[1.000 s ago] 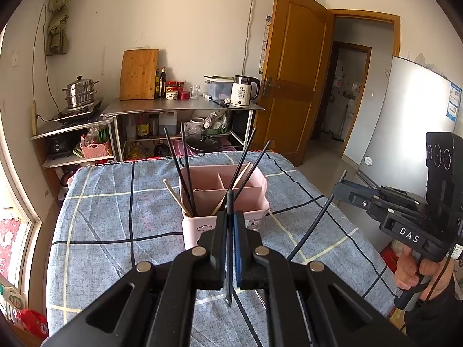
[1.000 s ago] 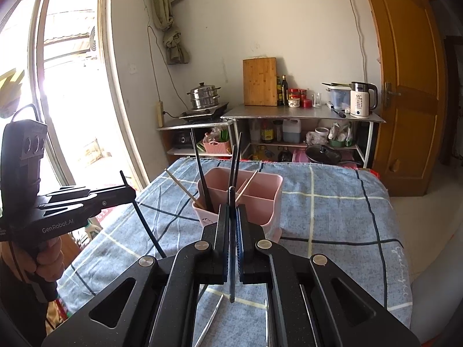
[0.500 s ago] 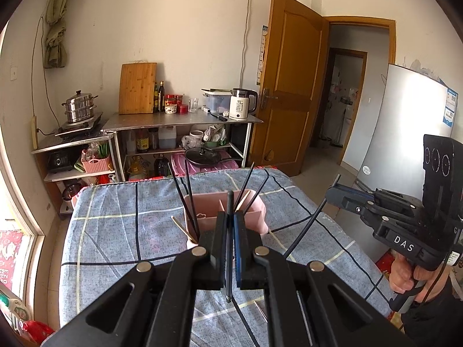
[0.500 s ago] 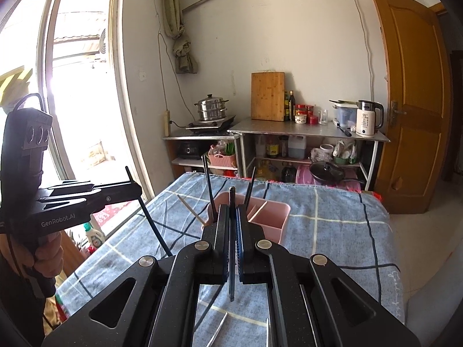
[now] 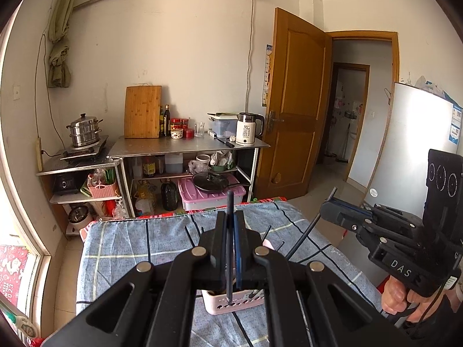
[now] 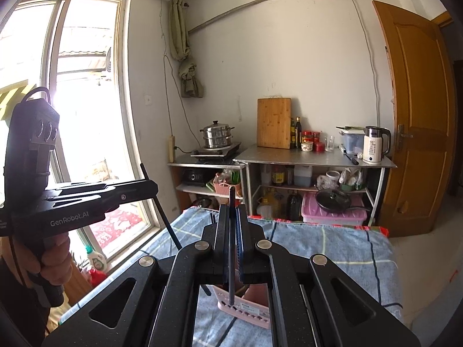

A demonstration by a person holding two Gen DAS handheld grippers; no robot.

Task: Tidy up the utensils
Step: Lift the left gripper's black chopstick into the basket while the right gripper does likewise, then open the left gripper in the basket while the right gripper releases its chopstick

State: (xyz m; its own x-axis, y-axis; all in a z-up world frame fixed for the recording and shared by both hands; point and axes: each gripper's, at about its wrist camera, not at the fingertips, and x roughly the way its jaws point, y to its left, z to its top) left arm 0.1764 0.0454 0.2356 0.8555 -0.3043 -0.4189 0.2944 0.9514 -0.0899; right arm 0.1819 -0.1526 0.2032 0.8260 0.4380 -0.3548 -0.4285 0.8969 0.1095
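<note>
Holding one black chopstick upright in the left claw and another chopstick in the right claw, both clamped tight, we were mid-transfer w/ the pink holder just below and ahead of each claw. Next, we judged, each tip needed lining up over a compartment, then lowering and releasing. Holder's top and compartments were hidden behind the claw bodies, so we couldn't tell which slot lay under either tip.
</note>
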